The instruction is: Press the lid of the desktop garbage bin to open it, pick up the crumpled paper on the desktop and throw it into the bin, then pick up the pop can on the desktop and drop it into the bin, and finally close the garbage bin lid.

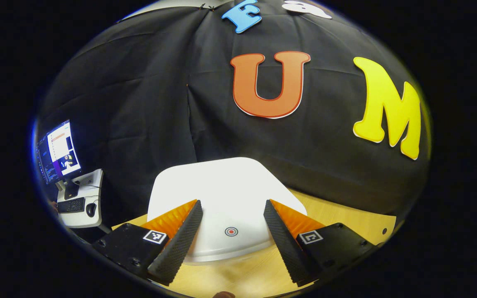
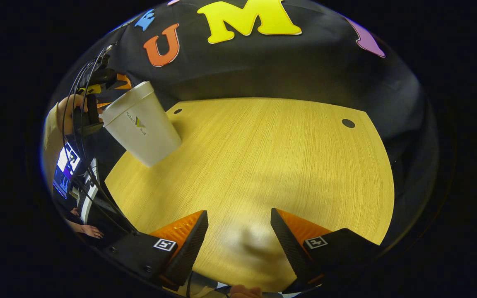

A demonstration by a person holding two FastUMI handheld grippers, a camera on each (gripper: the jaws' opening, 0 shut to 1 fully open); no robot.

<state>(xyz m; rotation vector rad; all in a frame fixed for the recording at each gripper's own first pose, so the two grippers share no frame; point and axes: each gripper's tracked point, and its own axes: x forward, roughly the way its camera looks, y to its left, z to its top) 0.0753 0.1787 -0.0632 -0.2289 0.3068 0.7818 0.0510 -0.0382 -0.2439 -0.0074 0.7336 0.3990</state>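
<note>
Left gripper: its two ridged fingers stand spread wide at the bottom of the left gripper view, with nothing between them; they reach out over the near part of the bin lid, and whether they touch it cannot be told.
Bin lid: a smooth white rounded-square plastic lid, shut flat on the bin, seen from just above and filling the gap between the fingers.
Press mark: a small red and grey ring target printed near the lid's front edge, lying between the two fingertips.
Right gripper: fingers spread apart, holding nothing, hanging above bare tabletop.
Tabletop: light yellow wood-grain board with small dark round holes near its far corners.
Garbage bin: a white tapered plastic desktop bin with a small logo on its side, standing at the table's far left corner in the right gripper view.
Other gripper in the right gripper view: held in a hand just above and behind the bin's top, with black cables trailing down from it.
Side desk: white stand beyond the table's left edge, carrying a lit monitor, a black keyboard and a mouse.
</note>
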